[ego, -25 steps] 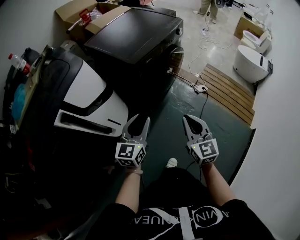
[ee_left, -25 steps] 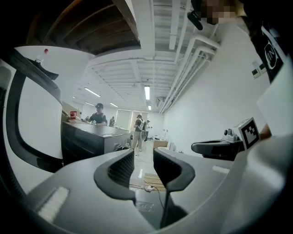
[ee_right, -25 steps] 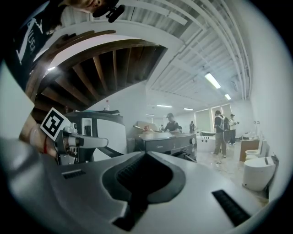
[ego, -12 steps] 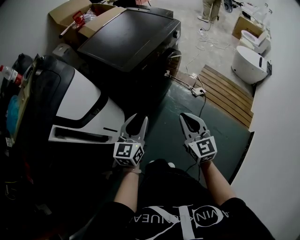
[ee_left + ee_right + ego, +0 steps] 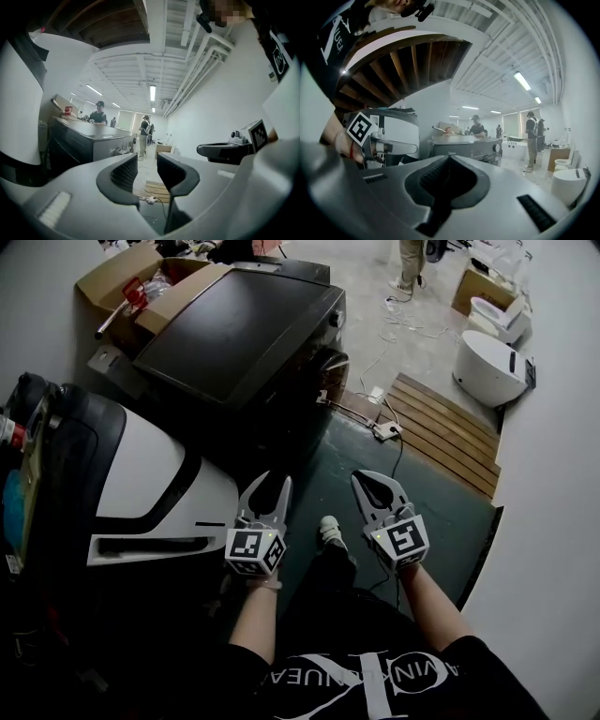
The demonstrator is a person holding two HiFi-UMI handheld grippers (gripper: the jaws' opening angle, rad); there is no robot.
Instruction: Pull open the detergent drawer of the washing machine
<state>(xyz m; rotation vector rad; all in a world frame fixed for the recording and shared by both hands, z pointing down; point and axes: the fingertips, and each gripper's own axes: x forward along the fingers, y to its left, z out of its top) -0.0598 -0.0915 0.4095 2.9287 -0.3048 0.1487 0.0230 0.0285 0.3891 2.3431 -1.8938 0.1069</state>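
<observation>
left gripper point(image 5: 147, 171): jaws apart, nothing between them (only floor and far-off slats show through the gap).
right gripper point(image 5: 449, 159): jaws together, tip to tip, holding nothing.
left hand: holds its gripper about level, marker cube point(image 5: 255, 551) facing up, near the rounded front corner of a white and black appliance point(image 5: 150, 474).
right hand: holds its gripper about level too, cube point(image 5: 400, 540) up, beside the left one and apart from it, over the green floor point(image 5: 441, 512).
shoe point(image 5: 330, 531): white, on the floor between the two grippers.
washer point(image 5: 239, 329): dark and flat-topped, with a round door point(image 5: 330, 367) on its front and a knob point(image 5: 497, 147) on the panel; it stands ahead of both grippers, well apart from them.
drawer: cannot be picked out on the washer's dark front in any view; neither gripper touches the washer.
box point(image 5: 122, 277): open cardboard, behind the washer by the wall, something red inside.
pallet point(image 5: 450, 427): wooden slats on the floor to the right of the washer, a power strip point(image 5: 384, 430) with its cable at the near edge.
white fixture point(image 5: 492, 367): rounded, beyond the pallet by the right wall.
people: one in a cap point(image 5: 477, 126) behind the washer, another point(image 5: 532, 136) standing farther right with a backpack.
</observation>
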